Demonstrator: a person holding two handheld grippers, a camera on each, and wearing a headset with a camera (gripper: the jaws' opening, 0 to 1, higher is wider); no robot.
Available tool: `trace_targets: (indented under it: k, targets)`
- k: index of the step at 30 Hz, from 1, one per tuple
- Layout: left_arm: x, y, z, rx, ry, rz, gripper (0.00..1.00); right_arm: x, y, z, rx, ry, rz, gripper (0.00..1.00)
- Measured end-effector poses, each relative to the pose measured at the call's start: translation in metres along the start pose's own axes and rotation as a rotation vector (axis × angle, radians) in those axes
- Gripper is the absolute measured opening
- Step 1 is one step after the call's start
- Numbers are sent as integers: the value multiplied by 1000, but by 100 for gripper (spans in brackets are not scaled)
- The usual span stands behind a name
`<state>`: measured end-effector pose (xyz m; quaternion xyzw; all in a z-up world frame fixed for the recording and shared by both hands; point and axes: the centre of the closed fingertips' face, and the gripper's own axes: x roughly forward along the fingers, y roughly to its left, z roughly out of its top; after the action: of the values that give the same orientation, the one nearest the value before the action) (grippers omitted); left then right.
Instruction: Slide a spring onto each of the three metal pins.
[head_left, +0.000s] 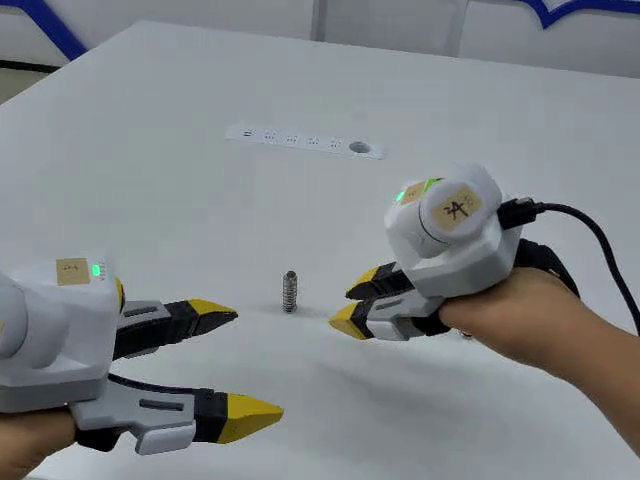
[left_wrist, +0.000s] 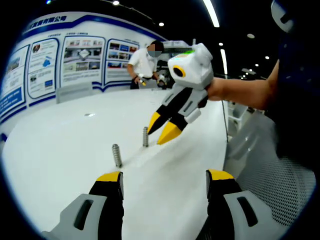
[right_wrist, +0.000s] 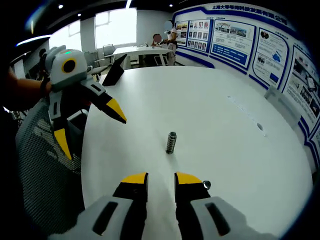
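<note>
A short grey spring (head_left: 290, 291) stands upright on a pin in the middle of the white table (head_left: 180, 170). In the left gripper view this spring (left_wrist: 117, 155) is the nearer one, and a second sprung pin (left_wrist: 145, 136) stands behind it, beside the right gripper's (left_wrist: 163, 129) yellow tips. The right gripper (head_left: 353, 304) points left at the spring (right_wrist: 171, 142), its jaws a narrow gap apart with nothing between them. A pin top (right_wrist: 206, 185) shows beside its right jaw. My left gripper (head_left: 243, 362) is wide open at the lower left, well short of the spring.
A white power strip (head_left: 300, 141) lies flat farther back on the table. A black cable (head_left: 590, 235) trails from the right gripper. A mesh chair (right_wrist: 45, 150) stands at the table's edge. People stand at a far table (right_wrist: 135, 50).
</note>
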<state>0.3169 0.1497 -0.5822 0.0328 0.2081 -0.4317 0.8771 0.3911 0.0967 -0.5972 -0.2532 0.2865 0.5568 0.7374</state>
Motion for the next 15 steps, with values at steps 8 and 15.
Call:
trace_targets:
  k: [8,15]
  targets:
    - [0,-1,0,0,3,1,69,-24,6,-17,14,-21,-18,23]
    - [0,-2,0,-1,7,-3,70,-46,1,-34,63,-38,-60,23]
